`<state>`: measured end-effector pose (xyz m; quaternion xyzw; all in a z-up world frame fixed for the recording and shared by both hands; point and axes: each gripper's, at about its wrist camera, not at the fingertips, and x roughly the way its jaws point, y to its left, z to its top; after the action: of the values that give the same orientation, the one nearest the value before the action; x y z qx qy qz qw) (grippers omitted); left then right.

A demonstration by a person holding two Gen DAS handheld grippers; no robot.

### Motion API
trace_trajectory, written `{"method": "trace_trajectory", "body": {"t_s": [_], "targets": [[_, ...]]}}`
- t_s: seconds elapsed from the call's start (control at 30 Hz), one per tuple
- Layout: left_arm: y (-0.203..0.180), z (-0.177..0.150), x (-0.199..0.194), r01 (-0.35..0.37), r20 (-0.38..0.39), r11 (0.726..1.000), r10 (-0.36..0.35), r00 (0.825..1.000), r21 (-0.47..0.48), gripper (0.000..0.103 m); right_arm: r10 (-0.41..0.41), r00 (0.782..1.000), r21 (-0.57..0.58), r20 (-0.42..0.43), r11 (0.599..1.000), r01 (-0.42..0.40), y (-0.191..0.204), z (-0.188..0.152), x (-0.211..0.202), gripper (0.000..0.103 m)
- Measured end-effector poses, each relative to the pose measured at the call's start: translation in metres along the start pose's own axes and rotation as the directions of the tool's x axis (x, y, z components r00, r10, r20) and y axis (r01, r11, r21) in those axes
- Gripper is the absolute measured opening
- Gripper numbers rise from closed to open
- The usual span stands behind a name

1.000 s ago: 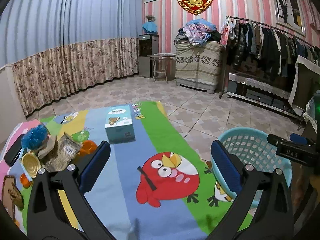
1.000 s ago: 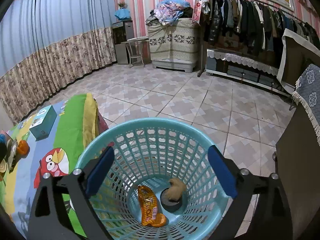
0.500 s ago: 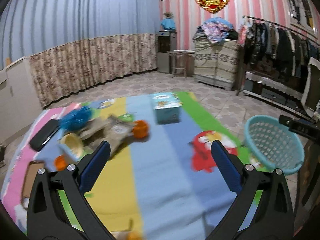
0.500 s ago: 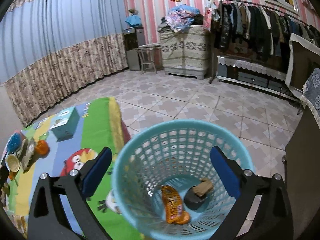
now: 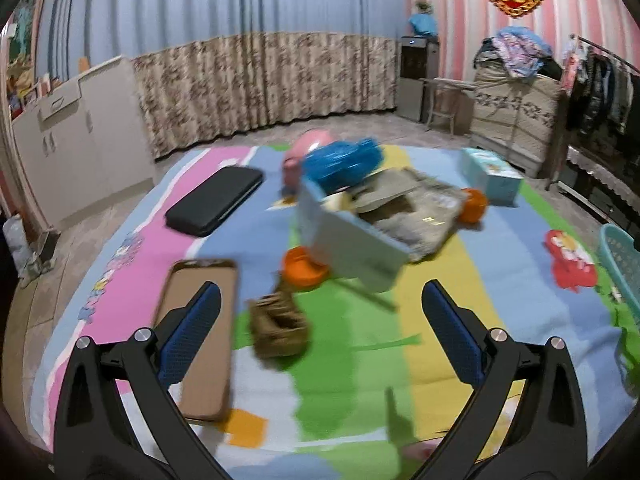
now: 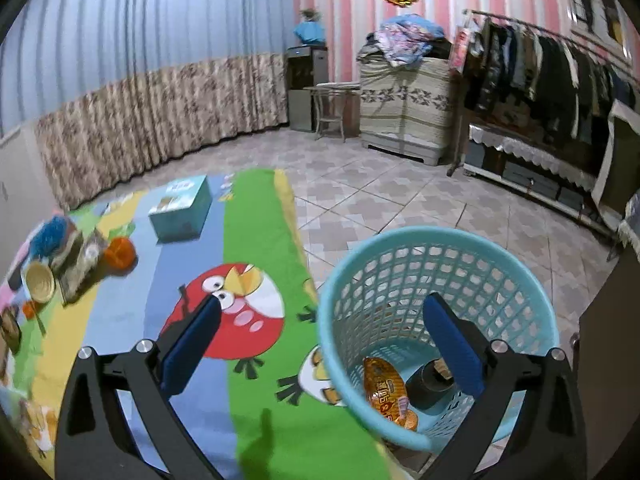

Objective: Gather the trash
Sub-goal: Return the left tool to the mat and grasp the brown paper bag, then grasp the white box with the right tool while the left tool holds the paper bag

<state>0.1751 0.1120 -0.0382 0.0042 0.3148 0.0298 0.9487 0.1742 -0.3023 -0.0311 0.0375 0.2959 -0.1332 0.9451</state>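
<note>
Left wrist view: the left claw (image 5: pixel 318 328) is seen spread wide and empty. Against a second ago, the view has been swung off the basket (image 5: pixel 622 268), now at the far right edge, and onto the litter on the mat (image 5: pixel 360 360). This is judged to mean that a fresh pickup is being started. A crumpled brown scrap (image 5: pixel 278 326) lies just ahead, between the fingers; an orange cap (image 5: pixel 304 266) and a heap of wrappers (image 5: pixel 404 210) lie farther ahead, blurred.

Right wrist view: the right claw (image 6: pixel 320 344) is likewise wide and empty. It has been drawn back from over the basket (image 6: pixel 436 320), which now sits ahead and to the right, with an orange packet (image 6: pixel 386 390) and a dark lump (image 6: pixel 430 382) inside.
</note>
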Motion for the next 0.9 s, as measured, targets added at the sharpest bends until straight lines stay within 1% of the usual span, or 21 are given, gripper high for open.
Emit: {"method": "trace_trajectory", "body": {"t_s": [0.03,0.13,0.2,0.23,0.3,0.33,0.37,0.4,0.43,0.47,0.5,0.53,0.7,0.8,0.9], "targets": [[0.005,0.000,0.004,-0.004,-0.009,1.000,0.004,1.000,-0.003,0.097,-0.006,1.000,-0.018,0.003,1.000,0.006,0.007,-0.001,0.000,0.098],[0.017,-0.003,0.017,0.002,-0.040,1.000,-0.002,0.999,-0.008,0.092,0.002,1.000,-0.046,0.000,0.999,-0.002,0.022,-0.004,0.001,0.098],[0.021,-0.006,0.026,0.012,-0.072,1.000,-0.013,0.997,-0.010,0.085,0.014,1.000,-0.055,-0.007,0.998,-0.014,0.029,-0.007,0.001,0.098],[0.022,-0.008,0.031,0.016,-0.094,1.000,-0.017,0.995,-0.009,0.082,0.026,1.000,-0.060,-0.009,0.998,-0.027,0.034,-0.008,0.001,0.098],[0.025,-0.011,0.039,0.032,-0.120,0.999,-0.033,0.992,-0.012,0.071,0.042,0.999,-0.074,-0.012,0.996,-0.042,0.043,-0.012,0.001,0.098],[0.025,-0.010,0.043,0.050,-0.137,0.999,-0.053,0.989,-0.021,0.066,0.042,0.999,-0.085,-0.015,0.995,-0.043,0.047,-0.013,0.002,0.098],[0.026,-0.010,0.046,0.067,-0.148,0.997,-0.070,0.987,-0.027,0.056,0.041,0.999,-0.096,-0.021,0.994,-0.043,0.052,-0.015,0.003,0.098],[0.026,-0.009,0.049,0.077,-0.156,0.997,-0.080,0.985,-0.027,0.049,0.042,0.999,-0.105,-0.028,0.994,-0.045,0.056,-0.016,0.005,0.098],[0.027,-0.010,0.051,0.078,-0.160,0.997,-0.081,0.984,-0.022,0.047,0.048,0.998,-0.114,-0.040,0.992,-0.052,0.063,-0.016,0.008,0.098],[0.027,-0.009,0.053,0.078,-0.165,0.997,-0.079,0.983,-0.014,0.037,0.058,0.997,-0.122,-0.048,0.991,-0.063,0.070,-0.016,0.008,0.098],[0.026,-0.008,0.053,0.080,-0.167,0.997,-0.080,0.983,-0.008,0.035,0.069,0.996,-0.126,-0.050,0.989,-0.075,0.077,-0.016,0.007,0.098],[0.027,-0.008,0.051,0.082,-0.161,0.997,-0.082,0.984,-0.005,0.035,0.081,0.995,-0.131,-0.051,0.988,-0.087,0.082,-0.016,0.006,0.098],[0.038,-0.002,0.032,0.071,-0.088,0.997,-0.069,0.994,0.021,0.035,0.141,0.989,-0.197,-0.039,0.969,-0.146,0.127,-0.017,-0.005,0.098],[0.055,0.005,0.021,0.048,-0.045,0.999,-0.047,0.998,0.024,0.035,0.201,0.977,-0.216,-0.064,0.954,-0.210,0.159,-0.019,-0.005,0.098],[0.076,0.010,0.015,0.029,-0.015,1.000,-0.029,0.999,0.003,0.035,0.244,0.967,-0.238,-0.080,0.937,-0.256,0.188,-0.021,-0.007,0.098]]}}
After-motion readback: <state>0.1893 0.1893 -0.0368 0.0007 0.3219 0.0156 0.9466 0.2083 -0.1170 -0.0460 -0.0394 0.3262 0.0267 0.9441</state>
